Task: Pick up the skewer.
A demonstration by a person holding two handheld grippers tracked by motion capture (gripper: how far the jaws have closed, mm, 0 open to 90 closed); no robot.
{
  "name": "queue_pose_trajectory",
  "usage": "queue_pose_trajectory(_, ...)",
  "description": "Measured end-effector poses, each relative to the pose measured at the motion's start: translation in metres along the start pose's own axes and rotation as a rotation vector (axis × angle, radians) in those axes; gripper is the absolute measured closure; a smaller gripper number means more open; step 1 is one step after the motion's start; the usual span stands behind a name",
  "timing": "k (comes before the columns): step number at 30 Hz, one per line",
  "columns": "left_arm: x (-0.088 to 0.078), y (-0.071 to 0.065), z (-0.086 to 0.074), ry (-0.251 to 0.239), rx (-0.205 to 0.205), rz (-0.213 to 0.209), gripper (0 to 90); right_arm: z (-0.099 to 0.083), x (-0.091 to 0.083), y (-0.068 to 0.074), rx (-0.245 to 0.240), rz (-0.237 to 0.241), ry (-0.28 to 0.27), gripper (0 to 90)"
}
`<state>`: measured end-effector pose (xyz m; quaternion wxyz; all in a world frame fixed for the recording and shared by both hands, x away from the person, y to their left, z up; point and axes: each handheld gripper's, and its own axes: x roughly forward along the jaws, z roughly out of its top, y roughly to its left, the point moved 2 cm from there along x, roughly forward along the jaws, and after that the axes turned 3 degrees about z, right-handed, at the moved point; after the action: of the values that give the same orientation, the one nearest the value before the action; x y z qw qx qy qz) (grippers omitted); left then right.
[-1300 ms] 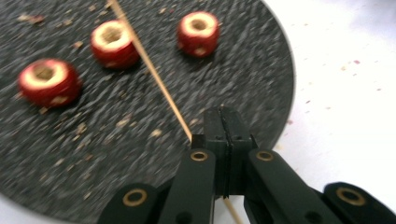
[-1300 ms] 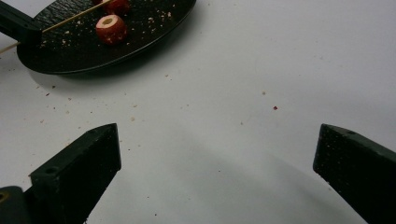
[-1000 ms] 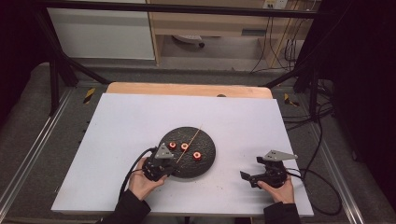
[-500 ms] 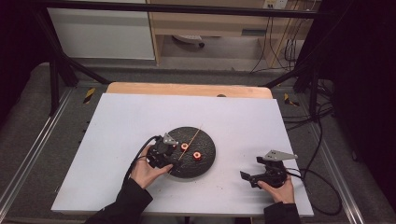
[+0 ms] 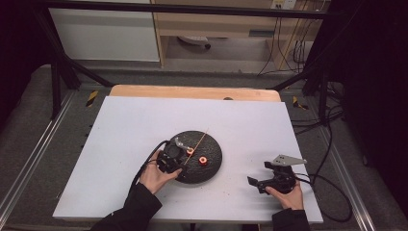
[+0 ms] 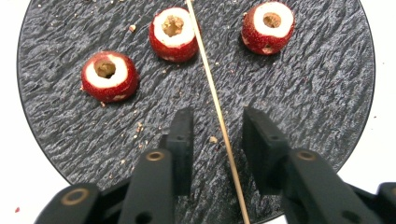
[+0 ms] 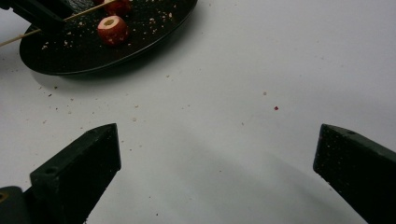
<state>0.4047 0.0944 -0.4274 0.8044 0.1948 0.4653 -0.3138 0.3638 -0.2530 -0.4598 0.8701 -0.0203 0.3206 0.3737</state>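
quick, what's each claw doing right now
Left claw: open, has just been closing around the thin wooden skewer, pads not touching it.
Right claw: wide open, holding nothing.

Overhead light, bench [image 5: 120, 144] bright against dark surroundings; soft shadows under the plate [image 7: 140, 44]; near fingers [image 7: 79, 172] slightly blurred, high view grainy.
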Motion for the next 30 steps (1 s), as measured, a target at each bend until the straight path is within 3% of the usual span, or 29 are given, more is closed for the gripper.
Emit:
queue_pose_trajectory(7, 0.0007, -0.0038, -0.0025, 0.009, -0.008, -0.004, 77.8, -0.0001, 0.0001, 0.0003, 0.004, 0.000, 0.003, 1.6)
queue_pose_trajectory(17, 0.0009, -0.0048, -0.0036, 0.008, -0.039, 0.016, 85.4, -0.0002, 0.0002, 0.0003, 0.003, 0.000, 0.005, 1.6)
queue_pose_trajectory(25, 0.0005, -0.0034, -0.0048, 0.003, -0.069, 0.014, 87.8, -0.0003, 0.0004, 0.0003, 0.001, -0.001, 0.007, 1.6)
queue_pose_trajectory(30, -0.0033, -0.0027, -0.0060, -0.027, -0.070, 0.014, 88.2, -0.0007, 0.0010, 0.0009, 0.005, -0.003, 0.010, 1.6)
